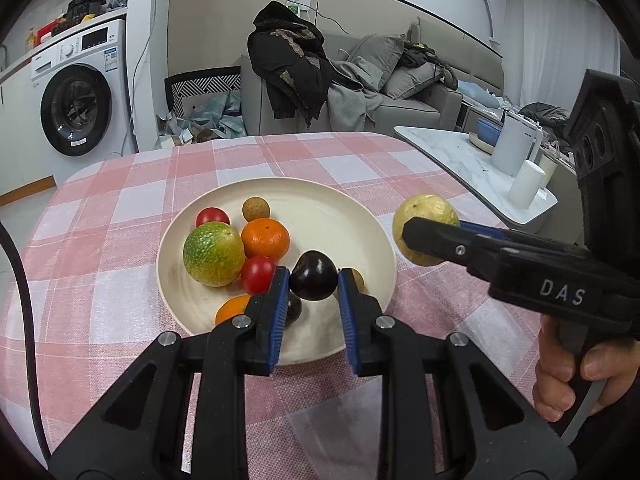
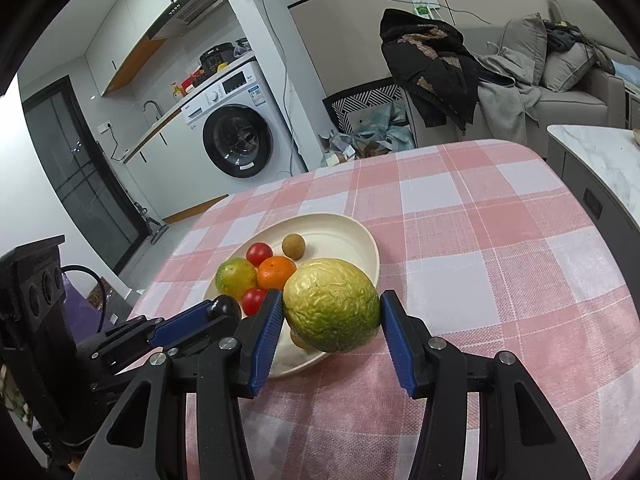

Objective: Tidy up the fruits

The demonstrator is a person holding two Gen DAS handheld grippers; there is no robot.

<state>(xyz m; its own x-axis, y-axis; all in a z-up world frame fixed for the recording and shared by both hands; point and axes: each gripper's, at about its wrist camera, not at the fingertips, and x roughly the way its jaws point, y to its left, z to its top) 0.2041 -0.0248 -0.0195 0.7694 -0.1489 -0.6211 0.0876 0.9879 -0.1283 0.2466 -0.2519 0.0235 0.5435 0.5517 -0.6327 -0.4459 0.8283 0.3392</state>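
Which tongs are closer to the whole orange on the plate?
Left. The left tongs, gripping a dark plum, sit just beside the orange; the right tongs hold a yellow-green fruit off the plate's edge.

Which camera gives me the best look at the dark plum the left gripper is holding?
The left wrist view: the dark plum sits centered and unobstructed between the left gripper pads, above the plate. The right wrist view shows only its rounded end beyond that gripper's fingers, at the frame's left.

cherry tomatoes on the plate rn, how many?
2. One cherry tomato sits at the far left of the plate, behind the green-orange fruit. The other tomato lies nearer, below the orange, beside the left gripper. Others may be hidden by the fingers.
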